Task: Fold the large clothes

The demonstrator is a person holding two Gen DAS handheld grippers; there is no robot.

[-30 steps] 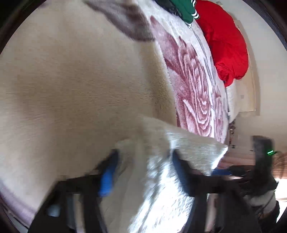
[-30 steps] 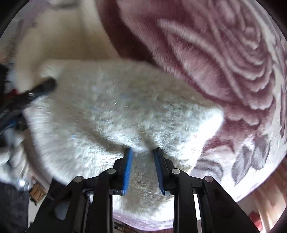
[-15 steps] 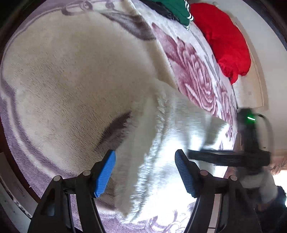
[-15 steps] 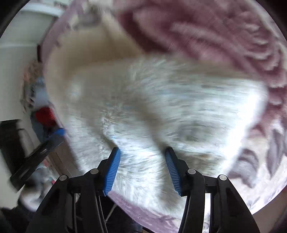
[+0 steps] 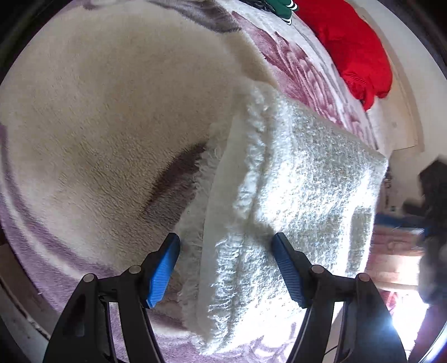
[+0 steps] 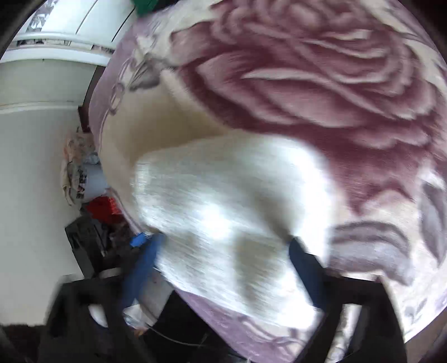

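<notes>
Folded white fluffy long-pile knit garment [image 5: 301,195]: lies in a stacked rectangle near the foot edge of the bed, on the cream and mauve rose-patterned plush blanket [image 5: 111,106]. Several layers visible along the left edge in the left wrist view.

Handling, judged from appearance:
- Soft and limp; no stiffness to hold a crease unaided.
- Bulky yet probably light; thick pile compresses under a pinch.
- Shaggy fibre likely to grip well, not slip (stray fibres may snag on the ribbed blue pads).
- Not fragile.

Recommended hold: pinch through all layers at a corner or along the stacked left edge, one gripper at each end of the same edge, so that the bundle lifts or turns without unfolding. Avoid taking only the top layer.

Left gripper [image 5: 225,268]: released, jaws spread wide to either side of the near left edge, clamping nothing. Right gripper [image 6: 223,268]: heavily blurred in its own view; jaws appear spread with the garment seen between them, apparently not pinched.

Bed: deep plush cover, soft and yielding, poor for sliding the bundle; lift instead of dragging. Red padded garment [image 5: 354,47] and green clothing with white stripes [image 5: 279,7] lie well apart at the far end.

Room: pale wall and white panelling [image 6: 56,50] beside the bed; clutter of bags and dark items [image 6: 89,212] on the floor near the foot, too blurred to identify.
</notes>
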